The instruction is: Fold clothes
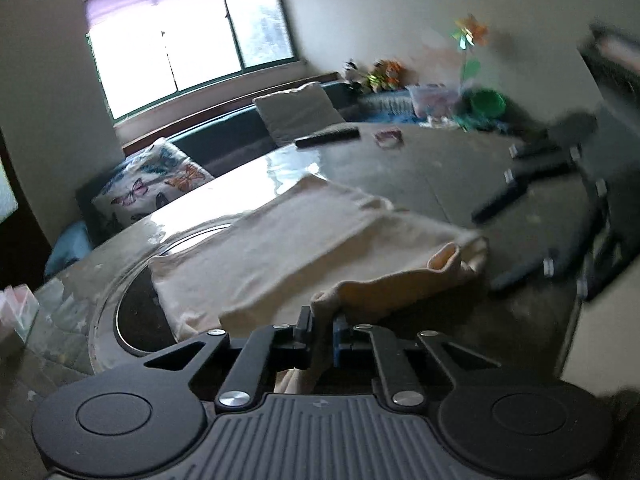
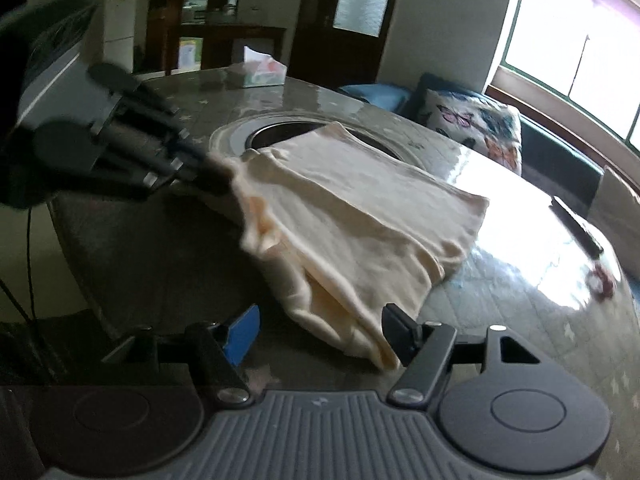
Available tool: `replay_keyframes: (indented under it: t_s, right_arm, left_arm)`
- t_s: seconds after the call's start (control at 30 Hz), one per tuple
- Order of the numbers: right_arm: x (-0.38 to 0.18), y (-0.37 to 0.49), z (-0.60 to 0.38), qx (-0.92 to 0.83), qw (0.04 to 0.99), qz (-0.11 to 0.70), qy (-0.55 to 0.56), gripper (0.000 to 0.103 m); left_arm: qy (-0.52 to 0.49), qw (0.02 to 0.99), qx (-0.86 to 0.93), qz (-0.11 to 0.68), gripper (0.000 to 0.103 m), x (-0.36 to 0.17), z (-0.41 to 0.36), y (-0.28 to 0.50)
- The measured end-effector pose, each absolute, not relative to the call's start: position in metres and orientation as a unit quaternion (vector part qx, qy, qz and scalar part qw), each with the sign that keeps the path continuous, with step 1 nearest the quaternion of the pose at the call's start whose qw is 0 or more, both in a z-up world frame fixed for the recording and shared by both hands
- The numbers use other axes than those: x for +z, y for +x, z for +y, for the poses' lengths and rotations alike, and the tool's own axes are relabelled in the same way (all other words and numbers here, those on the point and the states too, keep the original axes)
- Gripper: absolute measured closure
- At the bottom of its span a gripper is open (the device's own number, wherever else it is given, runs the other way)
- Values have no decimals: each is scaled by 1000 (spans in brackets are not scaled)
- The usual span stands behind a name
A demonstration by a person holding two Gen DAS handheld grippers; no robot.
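Two hand-held grippers meet one cream garment (image 1: 304, 240) lying partly folded on the glossy surface (image 1: 440, 168), over its round dark inset. We see the left hand-held gripper (image 1: 322, 334) clenched on the garment's near edge, lifting it. Our right hand-held gripper (image 2: 320, 328) stands spread wide, a hanging corner between its fingers.

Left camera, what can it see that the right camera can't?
Only the left view shows the pinwheel, the green bowl and the left gripper shut on the cloth. Only the right view shows the tissue box, the cabinet and the open right gripper. Both show the cream cloth, the table, the butterfly pillow and the window.
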State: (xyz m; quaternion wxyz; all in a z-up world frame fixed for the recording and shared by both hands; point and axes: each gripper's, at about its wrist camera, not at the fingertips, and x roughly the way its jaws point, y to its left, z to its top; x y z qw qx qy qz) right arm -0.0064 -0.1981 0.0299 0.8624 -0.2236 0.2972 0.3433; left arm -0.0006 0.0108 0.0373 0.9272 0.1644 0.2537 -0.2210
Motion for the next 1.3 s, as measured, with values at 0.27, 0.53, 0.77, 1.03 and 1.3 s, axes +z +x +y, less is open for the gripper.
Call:
replay_keyframes:
  t_s: [0.27,0.53,0.77,1.03,1.3]
  right_arm:
    - [23,16,-184,349,862,295,-219,58]
    - [33,39,-186,356,864,316,-163,91]
    - [52,49,-188,352,874,312,-125,93]
    - [56,54,-185,339,883,305,-113,95]
    - [66,26,-196,336,897,268,-101,97]
  left_arm:
    - [145,927,-225,264,93,40,15,16]
    - [194,921,-207,268,66,29,24,-12]
    - [254,914,-180,259,57,10,29,-28]
    - [263,917,-173,245,88,6,35,-27]
    - [228,933,-175,218,93,34,40,-48]
